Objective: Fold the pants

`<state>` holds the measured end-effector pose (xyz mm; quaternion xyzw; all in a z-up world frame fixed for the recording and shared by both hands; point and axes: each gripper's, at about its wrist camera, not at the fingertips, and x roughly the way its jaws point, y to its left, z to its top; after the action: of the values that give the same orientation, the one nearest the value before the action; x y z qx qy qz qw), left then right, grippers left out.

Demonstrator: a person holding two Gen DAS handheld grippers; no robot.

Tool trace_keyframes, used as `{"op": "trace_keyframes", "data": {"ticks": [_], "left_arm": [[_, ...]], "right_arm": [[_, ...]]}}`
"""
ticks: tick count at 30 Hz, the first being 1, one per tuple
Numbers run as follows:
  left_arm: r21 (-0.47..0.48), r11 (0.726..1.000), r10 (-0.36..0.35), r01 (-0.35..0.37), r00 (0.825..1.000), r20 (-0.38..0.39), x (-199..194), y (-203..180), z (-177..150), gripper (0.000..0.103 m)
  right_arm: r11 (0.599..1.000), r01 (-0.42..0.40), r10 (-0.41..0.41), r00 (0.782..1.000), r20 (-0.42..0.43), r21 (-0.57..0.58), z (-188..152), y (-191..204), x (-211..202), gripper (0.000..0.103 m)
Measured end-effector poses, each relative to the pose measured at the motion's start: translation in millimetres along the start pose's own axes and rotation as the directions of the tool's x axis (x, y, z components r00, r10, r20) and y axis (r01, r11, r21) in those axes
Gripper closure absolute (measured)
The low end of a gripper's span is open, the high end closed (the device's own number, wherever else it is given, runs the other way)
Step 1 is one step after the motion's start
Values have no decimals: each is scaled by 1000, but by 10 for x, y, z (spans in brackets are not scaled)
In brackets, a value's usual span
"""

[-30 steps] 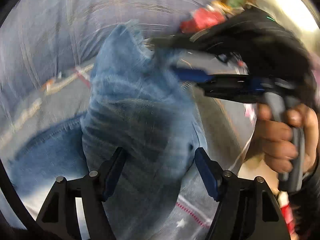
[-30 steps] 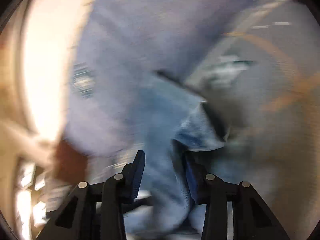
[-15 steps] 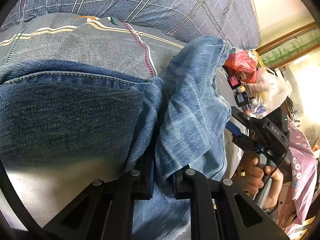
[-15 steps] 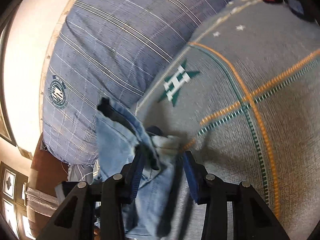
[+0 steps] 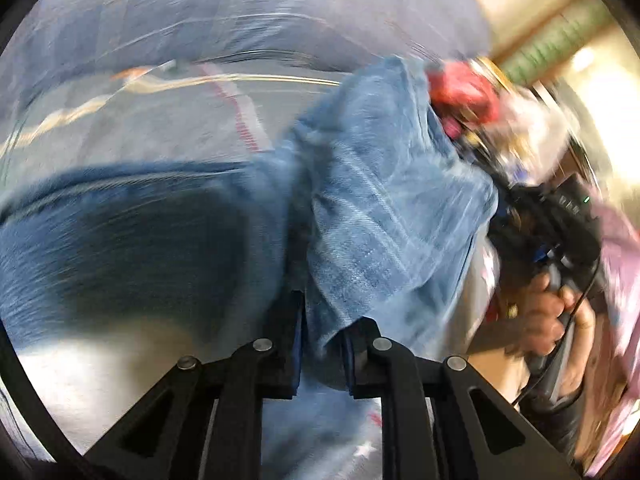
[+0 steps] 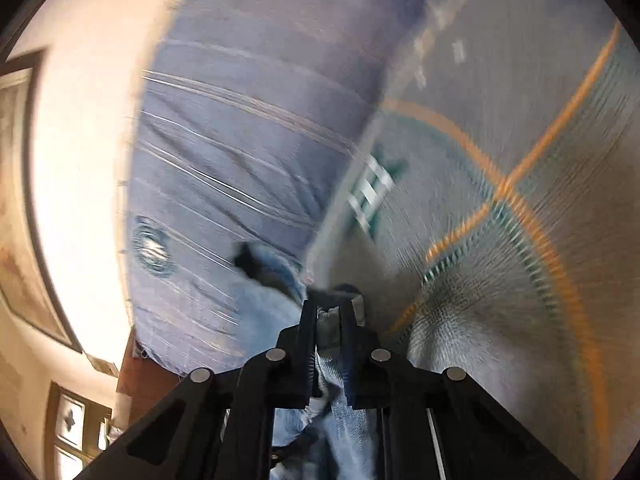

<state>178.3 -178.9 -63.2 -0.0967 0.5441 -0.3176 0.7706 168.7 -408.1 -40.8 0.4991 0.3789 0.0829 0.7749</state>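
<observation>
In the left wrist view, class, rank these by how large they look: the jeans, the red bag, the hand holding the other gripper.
1. jeans, which fill most of the picture.
2 and 3. red bag and hand: similar in apparent size and blurred, so I cannot rank them.

Both fisheye views motion-blurred; bright glare at edges.

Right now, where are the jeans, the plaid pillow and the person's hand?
jeans [image 5: 384,216]: left wrist view, lifted light-blue fold.
plaid pillow [image 6: 248,120]: right wrist view, striped front face.
hand [image 5: 548,320]: left wrist view, knuckles around handle.
</observation>
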Motion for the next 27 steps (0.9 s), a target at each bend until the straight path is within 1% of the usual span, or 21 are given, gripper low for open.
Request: {"op": "trace_keyframes", "data": {"ticks": [1, 2, 4, 5, 6, 7, 8, 9, 10, 11, 12, 13, 14, 15, 16, 17, 19, 21, 23, 25, 27], "left_arm": [[36, 999, -2, 2, 1000, -11, 26, -110, 1, 74], [61, 998, 2, -1, 1000, -18, 51, -181, 5, 63], [110, 994, 24, -21, 999, -27, 135, -321, -4, 57], [118, 992, 35, -30, 999, -37, 184, -354, -7, 52], [118, 992, 47, -40, 997, -60, 268, -373, -11, 49], [114, 992, 55, -47, 996, -74, 315, -376, -14, 49], [118, 991, 65, -56, 995, -72, 327, -382, -30, 48], [134, 989, 74, -65, 995, -61, 313, -414, -41, 48], [139, 988, 81, -72, 995, -63, 306, -431, -35, 48], [143, 987, 89, -79, 994, -69, 297, -444, -36, 48], [147, 985, 97, -86, 993, -71, 285, -457, -28, 48], [152, 984, 103, -92, 992, -68, 266, -453, -33, 47], [159, 982, 109, -98, 992, -61, 239, -467, -52, 47], [166, 980, 115, -106, 992, -49, 194, -476, -57, 47], [173, 979, 120, -112, 992, -41, 165, -478, -87, 47], [182, 976, 129, -121, 991, -34, 140, -465, -105, 47], [205, 968, 152, -145, 988, -21, 27, -401, -164, 47], [209, 964, 168, -162, 986, -10, -56, -353, -211, 46], [203, 960, 193, -191, 981, 12, -155, -270, -281, 46], [191, 961, 198, -200, 980, 27, -234, -179, -333, 46], [167, 966, 199, -198, 980, 11, -222, -102, -336, 46]], "right_arm": [[1000, 6, -5, 1000, 31, -22, -15, 37, -143, 92], [998, 41, -37, 996, 78, -56, -45, 69, -366, 92], [984, 149, -136, 982, 133, -93, -99, 59, -631, 92], [967, 233, -216, 965, 147, -105, -132, 5, -712, 92], [954, 285, -272, 953, 133, -94, -157, -104, -734, 92], [943, 329, -323, 942, 94, -59, -182, -290, -695, 92], [931, 363, -360, 931, 63, -43, -197, -400, -656, 91], [925, 379, -378, 925, 26, -30, -218, -532, -603, 91], [940, 342, -341, 939, 49, -16, -230, -579, -646, 88], [943, 334, -333, 941, 55, 0, -228, -572, -691, 84], [936, 352, -351, 934, 70, 7, -228, -545, -733, 81], [925, 379, -377, 919, 116, 3, -228, -459, -802, 75], [925, 379, -375, 917, 137, -4, -228, -406, -844, 68], [934, 358, -353, 923, 153, -7, -220, -351, -893, 61], [945, 326, -322, 933, 158, 0, -221, -313, -926, 45], [958, 287, -286, 945, 160, 19, -235, -275, -952, 41], [971, 232, -237, 962, 136, 54, -265, -243, -916, 41], [980, 175, -184, 979, 91, 93, -295, -251, -788, 41], [982, 153, -159, 986, 50, 114, -311, -289, -659, 41], [979, 135, -139, 990, 17, 154, -334, -346, -513, 41], [974, 135, -137, 991, -4, 184, -332, -396, -365, 41]]}}
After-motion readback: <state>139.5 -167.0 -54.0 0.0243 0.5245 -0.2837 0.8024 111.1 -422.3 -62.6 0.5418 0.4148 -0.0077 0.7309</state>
